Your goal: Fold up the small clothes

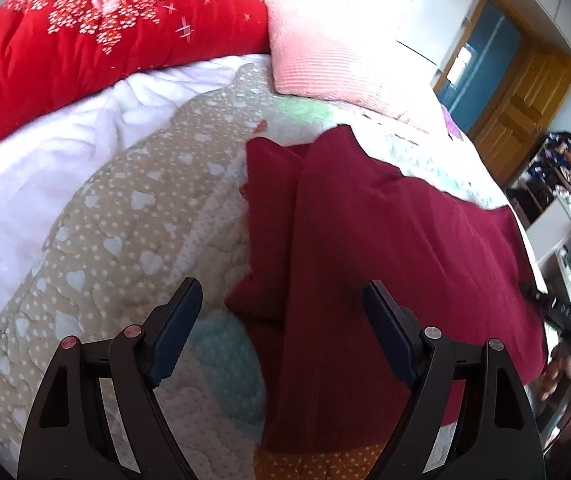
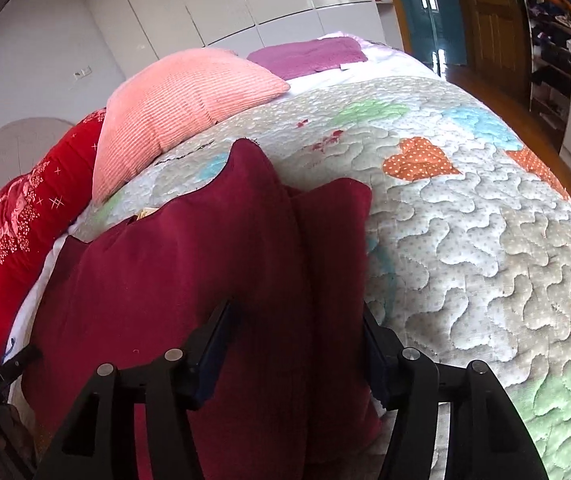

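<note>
Garment waiting, both grippers spread

Maroon garment (image 1: 385,240) lies mid-frame on the quilt (image 1: 105,208), partly folded. Left gripper (image 1: 281,320) and right gripper (image 2: 301,344) hover spread above it, empty. Soft, light knit, likely floppy; pinch an outer edge.

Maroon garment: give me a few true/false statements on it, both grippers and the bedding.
1. The maroon garment lies on the quilt. True.
2. The left gripper is shut on the garment. False: its jaws are open, holding nothing.
3. The right gripper is open over the garment. True.
4. The pink pillow lies on top of the garment. False: it sits apart, beyond it.
5. The red blanket covers the garment. False: it is bunched off to the side.
</note>
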The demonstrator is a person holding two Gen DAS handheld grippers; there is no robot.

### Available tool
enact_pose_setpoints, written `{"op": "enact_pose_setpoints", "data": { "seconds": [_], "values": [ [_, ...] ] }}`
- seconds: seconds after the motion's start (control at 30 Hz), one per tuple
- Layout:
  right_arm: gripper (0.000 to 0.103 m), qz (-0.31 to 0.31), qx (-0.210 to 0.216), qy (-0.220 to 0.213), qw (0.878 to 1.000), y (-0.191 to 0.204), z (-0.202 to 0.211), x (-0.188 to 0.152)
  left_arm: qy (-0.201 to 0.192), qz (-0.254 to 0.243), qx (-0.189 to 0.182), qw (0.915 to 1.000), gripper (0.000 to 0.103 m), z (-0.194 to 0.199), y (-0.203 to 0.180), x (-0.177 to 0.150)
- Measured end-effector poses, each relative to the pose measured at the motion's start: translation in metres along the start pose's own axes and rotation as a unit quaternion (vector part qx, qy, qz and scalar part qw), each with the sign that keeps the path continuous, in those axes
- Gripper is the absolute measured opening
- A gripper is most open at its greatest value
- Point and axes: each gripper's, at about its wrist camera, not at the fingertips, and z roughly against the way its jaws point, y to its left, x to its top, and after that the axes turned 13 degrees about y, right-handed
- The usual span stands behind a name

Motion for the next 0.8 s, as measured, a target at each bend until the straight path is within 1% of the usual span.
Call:
{"op": "enact_pose_setpoints", "data": {
  "seconds": [0.1,0.2,0.33,0.4,0.43,0.47,0.5,0.53,0.57,0.6,0.63,0.67,0.7,0.73,0.77,0.8],
  "values": [
    [0.058,-0.003,0.009,0.003,1.000,-0.003,0.000,-0.002,0.024,0.011,-0.008,0.9996,0.083,-0.009,0.004,0.003],
    [0.058,0.011,0.006,0.006,1.000,-0.001,-0.002,-0.004,0.022,0.019,-0.015,0.9995,0.083,-0.008,0.007,0.007],
    [0.058,0.012,0.019,0.011,1.000,-0.001,-0.002,-0.004,0.021,0.059,-0.030,0.9976,0.083,-0.006,0.023,0.018],
    [0.059,0.027,0.021,0.015,0.999,0.000,-0.002,-0.005,0.021,0.078,-0.040,0.9959,0.083,-0.007,0.028,0.023],
    [0.060,0.033,0.023,0.016,0.999,-0.001,-0.003,-0.005,0.022,0.082,-0.042,0.9954,0.085,-0.010,0.028,0.026],
    [0.060,0.035,0.025,0.017,0.999,-0.001,-0.004,-0.005,0.029,0.081,-0.038,0.9956,0.087,-0.014,0.026,0.030],
    [0.060,0.037,0.028,0.018,0.999,-0.002,-0.005,-0.005,0.036,0.072,-0.026,0.9964,0.087,-0.019,0.019,0.033],
    [0.060,0.038,0.032,0.019,0.999,-0.002,-0.005,-0.004,0.039,0.058,-0.023,0.9973,0.087,-0.023,0.011,0.035],
    [0.060,0.039,0.035,0.019,0.998,-0.002,-0.006,-0.004,0.043,0.047,-0.031,0.9975,0.087,-0.026,0.005,0.036],
    [0.052,0.040,0.036,0.018,0.998,-0.002,-0.005,-0.004,0.054,0.037,-0.045,0.9969,0.083,-0.031,-0.003,0.037],
    [0.036,0.042,0.037,0.011,0.998,-0.002,-0.004,-0.005,0.062,0.034,-0.044,0.9965,0.061,-0.035,-0.007,0.039],
    [0.030,0.042,0.033,0.002,0.999,-0.001,0.000,-0.005,0.069,0.032,-0.033,0.9966,0.047,-0.037,-0.013,0.041],
    [0.020,0.044,0.029,-0.007,0.999,0.001,0.004,-0.006,0.070,0.031,-0.036,0.9964,0.039,-0.036,-0.016,0.044],
    [0.018,0.047,0.029,-0.014,0.998,0.003,0.011,-0.007,0.073,0.032,-0.041,0.9960,0.024,-0.032,-0.017,0.046],
    [0.018,0.048,0.034,-0.018,0.998,0.004,0.016,-0.007,0.074,0.033,-0.048,0.9956,0.020,-0.026,-0.017,0.047],
    [0.016,0.046,0.046,-0.022,0.998,0.004,0.022,-0.008,0.072,0.033,-0.060,0.9951,0.018,-0.016,-0.017,0.047]
  ]
}}
